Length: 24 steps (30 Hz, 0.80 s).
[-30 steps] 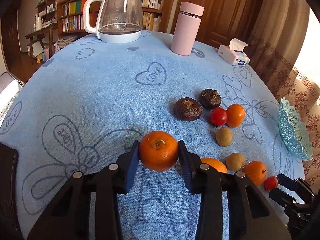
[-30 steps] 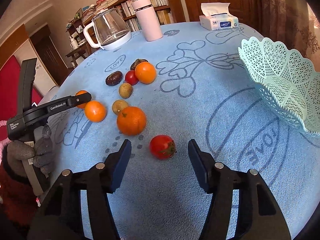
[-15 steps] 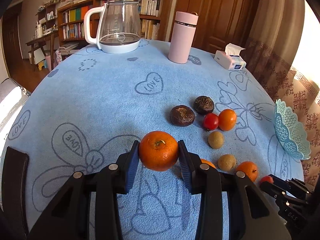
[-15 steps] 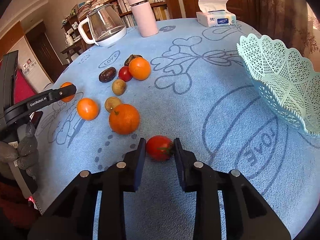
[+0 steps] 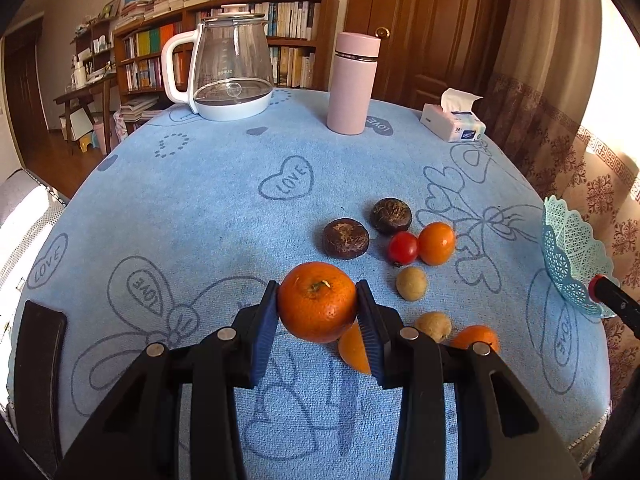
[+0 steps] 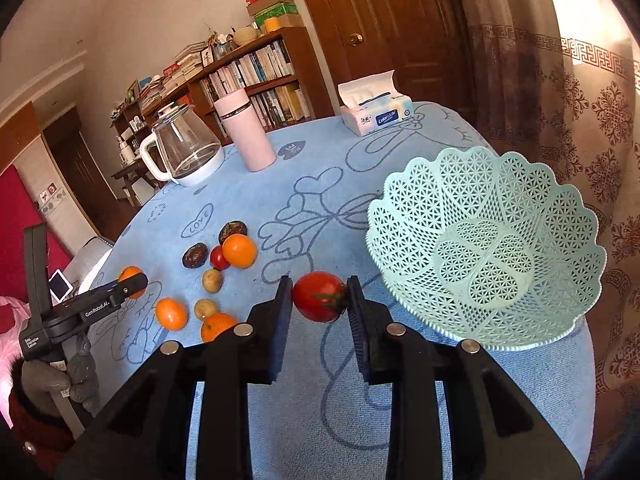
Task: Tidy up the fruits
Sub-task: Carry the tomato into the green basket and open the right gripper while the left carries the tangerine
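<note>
My left gripper (image 5: 318,304) is shut on a large orange (image 5: 317,301), held above the blue tablecloth. My right gripper (image 6: 319,298) is shut on a red tomato (image 6: 318,296), lifted off the cloth just left of the mint lattice basket (image 6: 486,248). In the right wrist view the left gripper (image 6: 132,284) shows at the far left with its orange. Loose fruit lies on the cloth: two dark brown fruits (image 5: 346,238), a tomato (image 5: 403,247), oranges (image 5: 437,243), two small brown fruits (image 5: 411,283). The basket is empty.
At the far side of the table stand a glass kettle (image 5: 230,68), a pink flask (image 5: 354,84) and a tissue pack (image 5: 454,122). A gloved hand (image 6: 60,384) holds the left gripper's handle. Curtains hang close beyond the table's right edge.
My right gripper closed on the tomato and lifted it off the cloth toward the basket. The left gripper rose slightly with its orange.
</note>
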Tool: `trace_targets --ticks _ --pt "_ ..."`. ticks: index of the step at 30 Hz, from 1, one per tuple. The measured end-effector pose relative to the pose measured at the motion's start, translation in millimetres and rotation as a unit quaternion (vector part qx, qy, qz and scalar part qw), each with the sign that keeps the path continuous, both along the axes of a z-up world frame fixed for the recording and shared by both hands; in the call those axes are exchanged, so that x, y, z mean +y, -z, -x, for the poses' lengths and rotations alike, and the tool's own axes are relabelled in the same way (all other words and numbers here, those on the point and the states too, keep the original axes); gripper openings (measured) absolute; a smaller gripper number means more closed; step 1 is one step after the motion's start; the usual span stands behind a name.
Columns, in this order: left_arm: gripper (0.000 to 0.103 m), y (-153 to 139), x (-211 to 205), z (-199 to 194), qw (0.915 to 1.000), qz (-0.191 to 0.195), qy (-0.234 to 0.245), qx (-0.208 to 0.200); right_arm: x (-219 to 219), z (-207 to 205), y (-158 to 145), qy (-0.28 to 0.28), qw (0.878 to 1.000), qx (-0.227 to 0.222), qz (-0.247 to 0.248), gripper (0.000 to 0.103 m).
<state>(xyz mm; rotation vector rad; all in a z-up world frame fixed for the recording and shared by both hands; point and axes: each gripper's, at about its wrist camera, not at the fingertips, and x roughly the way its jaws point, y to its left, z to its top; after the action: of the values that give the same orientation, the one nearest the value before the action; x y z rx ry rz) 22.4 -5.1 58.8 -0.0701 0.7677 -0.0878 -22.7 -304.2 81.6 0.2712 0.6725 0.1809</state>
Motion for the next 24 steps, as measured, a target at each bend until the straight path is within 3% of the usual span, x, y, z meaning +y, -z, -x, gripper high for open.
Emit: trace_targets --ticks 9,18,24 --pt "0.039 -11 -26 2 0.9997 -0.022 0.01 -0.01 -57 -4 0 0.083 0.997 -0.003 -0.006 0.028" --pt "0.039 -22 -69 -1 0.9982 -0.046 0.032 -0.021 -77 -4 15 0.11 0.994 -0.001 -0.002 0.029" --pt "0.039 -29 -104 -1 0.9961 -0.061 0.056 -0.031 -87 -1 19 0.136 0.991 -0.014 -0.011 0.041"
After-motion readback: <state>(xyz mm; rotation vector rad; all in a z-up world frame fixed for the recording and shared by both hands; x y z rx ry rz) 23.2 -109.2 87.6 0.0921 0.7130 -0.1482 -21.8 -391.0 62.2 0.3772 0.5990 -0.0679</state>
